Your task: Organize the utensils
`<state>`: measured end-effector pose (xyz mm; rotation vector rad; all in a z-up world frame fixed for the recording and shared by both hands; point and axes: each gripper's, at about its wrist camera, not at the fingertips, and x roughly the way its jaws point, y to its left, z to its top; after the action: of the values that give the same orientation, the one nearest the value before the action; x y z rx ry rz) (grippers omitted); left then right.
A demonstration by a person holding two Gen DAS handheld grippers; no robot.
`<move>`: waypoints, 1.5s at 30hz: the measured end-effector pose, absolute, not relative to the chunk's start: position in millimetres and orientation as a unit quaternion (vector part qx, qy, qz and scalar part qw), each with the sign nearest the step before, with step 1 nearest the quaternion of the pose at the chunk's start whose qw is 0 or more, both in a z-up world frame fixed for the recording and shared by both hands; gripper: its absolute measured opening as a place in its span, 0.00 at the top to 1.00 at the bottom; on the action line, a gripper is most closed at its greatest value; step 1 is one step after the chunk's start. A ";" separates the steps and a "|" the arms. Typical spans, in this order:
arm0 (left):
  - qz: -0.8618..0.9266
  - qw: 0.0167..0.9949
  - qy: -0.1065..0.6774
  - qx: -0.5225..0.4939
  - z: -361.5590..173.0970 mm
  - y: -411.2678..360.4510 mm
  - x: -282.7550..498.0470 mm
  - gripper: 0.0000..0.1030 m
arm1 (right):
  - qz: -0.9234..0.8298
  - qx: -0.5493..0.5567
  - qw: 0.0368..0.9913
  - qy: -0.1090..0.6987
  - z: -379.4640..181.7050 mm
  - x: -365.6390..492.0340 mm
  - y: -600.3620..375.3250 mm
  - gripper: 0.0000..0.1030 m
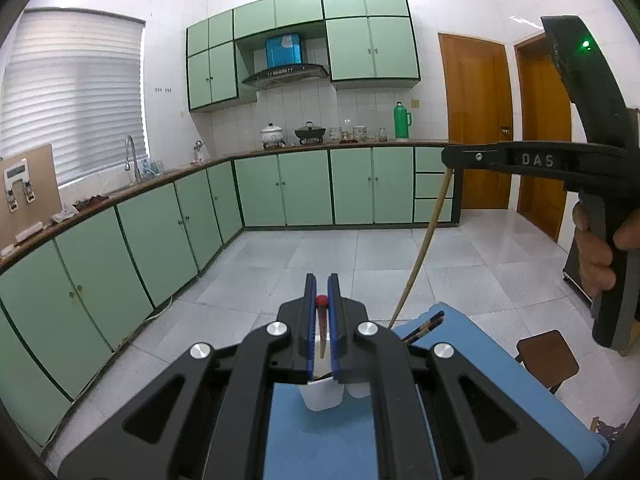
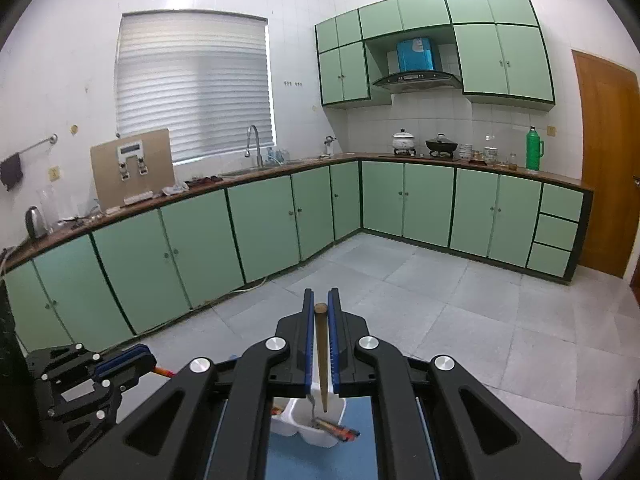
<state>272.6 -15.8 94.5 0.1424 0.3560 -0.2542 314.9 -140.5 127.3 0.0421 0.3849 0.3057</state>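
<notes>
My left gripper (image 1: 321,280) is shut on a red-tipped chopstick (image 1: 322,322), held upright over a white plastic utensil holder (image 1: 322,398) on the blue table (image 1: 320,440). My right gripper (image 2: 321,294) is shut on a plain wooden chopstick (image 2: 321,356) whose lower end hangs over the white holder (image 2: 308,426). The holder contains a metal utensil and red-and-blue chopsticks (image 2: 340,432). In the left wrist view the right gripper (image 1: 448,157) appears high at right, with the wooden chopstick (image 1: 420,248) hanging down. The left gripper (image 2: 144,360) shows at lower left in the right wrist view.
More chopsticks (image 1: 428,325) lie on the blue table beyond the holder. A brown stool (image 1: 546,356) stands right of the table. Green kitchen cabinets (image 2: 260,224) run along the walls, with grey tiled floor (image 2: 460,320) between.
</notes>
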 end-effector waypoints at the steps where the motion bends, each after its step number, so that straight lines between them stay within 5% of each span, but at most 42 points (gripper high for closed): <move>1: -0.127 0.973 0.181 0.068 90.9 -16.0 280.0 0.96 | 0.152 0.021 0.969 0.194 124.1 319.5 -139.5 0.94; 15: -0.134 0.958 0.249 0.050 29.9 -14.3 346.5 0.94 | 0.162 0.020 0.948 0.272 47.6 370.0 -130.6 0.93; 18: -0.129 0.957 0.257 0.037 25.5 -8.7 353.1 0.93 | 0.153 0.024 0.948 0.277 41.9 367.7 -136.3 0.85; 20: -0.126 0.958 0.254 0.034 26.5 -5.7 349.9 0.89 | 0.144 0.028 0.951 0.273 42.4 363.1 -142.9 0.76; 24: -0.111 0.965 0.236 0.031 33.3 1.3 333.3 0.62 | 0.115 0.032 0.958 0.262 45.0 344.7 -163.0 0.53; 32: -0.091 0.975 0.203 0.004 43.1 10.6 274.2 0.33 | 0.071 0.037 0.968 0.236 44.3 283.9 -192.7 0.13; 35: -0.087 0.976 0.200 0.004 40.1 10.5 252.1 0.26 | 0.067 0.045 0.969 0.234 38.0 256.9 -199.3 0.06; 45: -0.085 0.974 0.209 -0.006 29.4 3.4 180.5 0.14 | 0.083 0.069 0.965 0.240 20.1 182.0 -196.6 0.06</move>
<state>180.5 3.4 29.4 -0.0114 0.4220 -0.1714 182.0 -196.6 20.1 0.1403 0.4864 0.1677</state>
